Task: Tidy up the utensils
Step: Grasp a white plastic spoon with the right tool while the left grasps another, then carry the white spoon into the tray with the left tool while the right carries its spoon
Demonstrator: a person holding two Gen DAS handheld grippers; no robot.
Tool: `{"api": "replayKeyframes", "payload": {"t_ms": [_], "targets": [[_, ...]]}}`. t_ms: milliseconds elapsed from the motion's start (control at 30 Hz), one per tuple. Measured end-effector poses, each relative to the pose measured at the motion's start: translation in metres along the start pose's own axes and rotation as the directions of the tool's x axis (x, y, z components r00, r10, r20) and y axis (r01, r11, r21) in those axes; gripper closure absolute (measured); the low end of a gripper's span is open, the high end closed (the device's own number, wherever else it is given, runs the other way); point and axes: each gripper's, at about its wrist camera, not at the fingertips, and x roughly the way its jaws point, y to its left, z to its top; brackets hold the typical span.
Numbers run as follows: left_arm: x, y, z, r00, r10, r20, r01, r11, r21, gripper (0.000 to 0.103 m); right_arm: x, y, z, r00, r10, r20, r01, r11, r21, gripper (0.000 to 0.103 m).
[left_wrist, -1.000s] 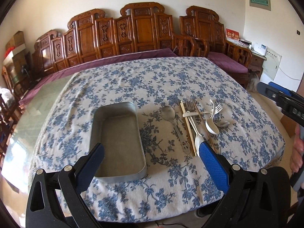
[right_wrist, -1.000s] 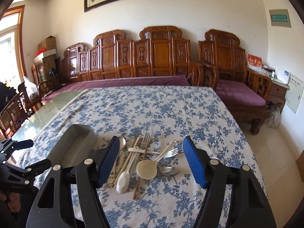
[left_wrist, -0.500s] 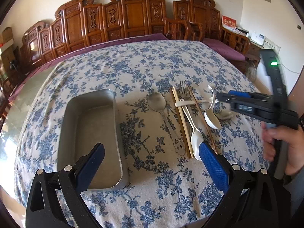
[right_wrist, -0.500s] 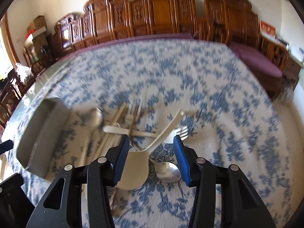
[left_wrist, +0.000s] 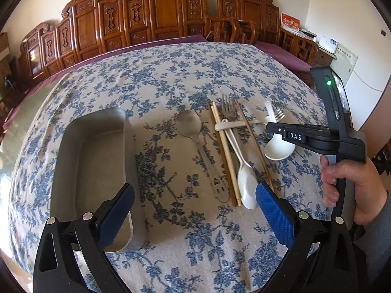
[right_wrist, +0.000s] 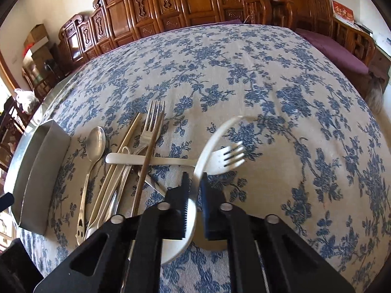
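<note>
A pile of utensils lies on the flowered tablecloth: a metal spoon (left_wrist: 189,124), chopsticks (left_wrist: 223,151), a metal fork (left_wrist: 228,108), a white plastic fork (right_wrist: 227,158), a white spoon (left_wrist: 246,185) and a white soup spoon (left_wrist: 278,147). My right gripper (right_wrist: 194,183) is shut on the white soup spoon (right_wrist: 212,141) near its bowl; it also shows in the left wrist view (left_wrist: 273,128). My left gripper (left_wrist: 193,207) is open and empty above the table's near edge, between the pile and an empty metal tray (left_wrist: 66,146).
The tray (right_wrist: 36,161) lies left of the pile. The tablecloth (left_wrist: 195,73) covers the whole table. Carved wooden chairs (left_wrist: 158,14) line the far side. The person's hand (left_wrist: 352,178) holds the right gripper's handle.
My right gripper has come down onto the pile and closed on the white soup spoon. My left gripper has moved forward and lower over the table, still open.
</note>
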Motion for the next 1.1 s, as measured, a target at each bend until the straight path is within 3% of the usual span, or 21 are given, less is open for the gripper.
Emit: {"api": "replayKeyframes", "payload": {"t_ms": [267,433,667,933,1000,1100], "targets": [[0.014,-0.029,0.005,0.997,-0.072,-0.015,0.072,0.996,0.057,0.023,-0.039,-0.008,-0.005,0.996,0.048,0.08,-0.048,0.999,-0.006,0.099],[0.039,-0.041,0.011,0.991,-0.125,-0.055,0.128,0.99,0.053,0.04,-0.051,-0.016,-0.004,0.993,0.05,0.106,-0.05,0.999,-0.001,0.099],[0.069,-0.05,0.022,0.987,-0.132,-0.096,0.138,0.988,0.065,0.07,-0.053,-0.019,-0.001,0.992,0.051,0.114,-0.05,0.999,-0.007,0.099],[0.083,-0.048,0.024,0.979,-0.134,-0.156,0.14,0.99,0.028,0.078,-0.053,-0.013,0.001,0.991,0.059,0.119,-0.057,0.998,-0.025,0.099],[0.084,-0.05,0.021,0.97,-0.154,-0.191,0.162,0.987,0.026,0.084,-0.053,-0.013,0.001,0.991,0.061,0.12,-0.058,0.998,-0.026,0.099],[0.084,-0.049,0.016,0.965,-0.157,-0.212,0.166,0.986,0.025,0.084,-0.053,-0.011,0.001,0.991,0.061,0.118,-0.058,0.998,-0.027,0.099]]}}
